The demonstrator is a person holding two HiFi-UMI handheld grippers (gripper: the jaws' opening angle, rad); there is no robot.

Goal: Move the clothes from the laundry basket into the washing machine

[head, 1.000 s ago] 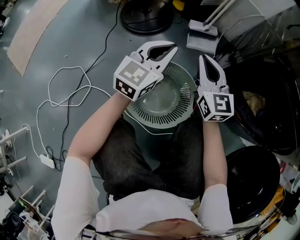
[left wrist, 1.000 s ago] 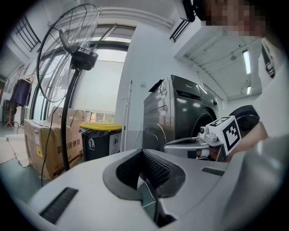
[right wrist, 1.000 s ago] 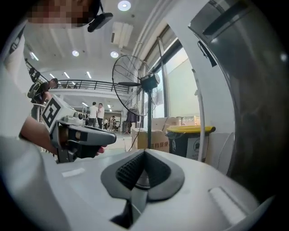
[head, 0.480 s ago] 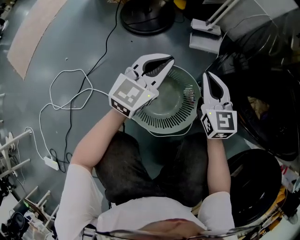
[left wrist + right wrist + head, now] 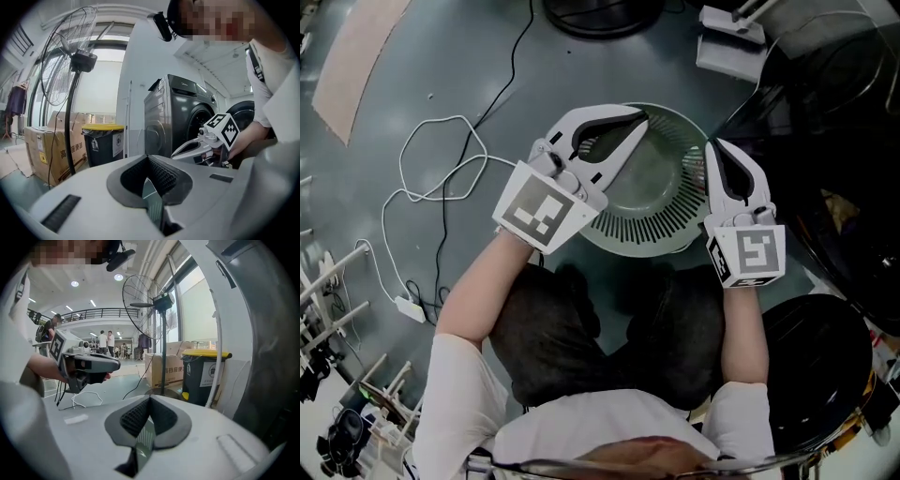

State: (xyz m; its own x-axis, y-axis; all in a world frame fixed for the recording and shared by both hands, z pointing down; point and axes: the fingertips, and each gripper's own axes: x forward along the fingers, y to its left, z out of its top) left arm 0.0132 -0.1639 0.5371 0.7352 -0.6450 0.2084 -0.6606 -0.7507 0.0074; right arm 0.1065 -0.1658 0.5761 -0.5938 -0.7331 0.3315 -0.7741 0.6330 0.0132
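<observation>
**Head view:** My left claw (image 5: 639, 118) and my right claw (image 5: 711, 147) hang side by side over the round, slatted laundry basket (image 5: 649, 236). Both have their jaws pressed together with nothing in them. The basket sits directly beneath their tips, its bare bottom showing. The washing machine (image 5: 853, 131) stands just off the right claw's outer side, and a tan crumple (image 5: 844, 202) lies in its dark drum (cloth by the look, though I cannot be sure). A white cable (image 5: 431, 178) loops on the floor beyond the left claw's outer side.

**Left gripper view:** The left claw (image 5: 149, 160) is closed tip to tip and holds nothing. The right claw (image 5: 180, 151) is ahead to its right, with the washing machine (image 5: 171, 117) behind it. A standing fan (image 5: 70, 61) and a yellow-lidded bin (image 5: 103, 140) are ahead to its left.

**Right gripper view:** The right claw (image 5: 150, 399) is closed and empty. The left claw (image 5: 110, 364) is ahead to its left. The fan (image 5: 154, 301) and the bin (image 5: 206, 376) stand ahead.
</observation>
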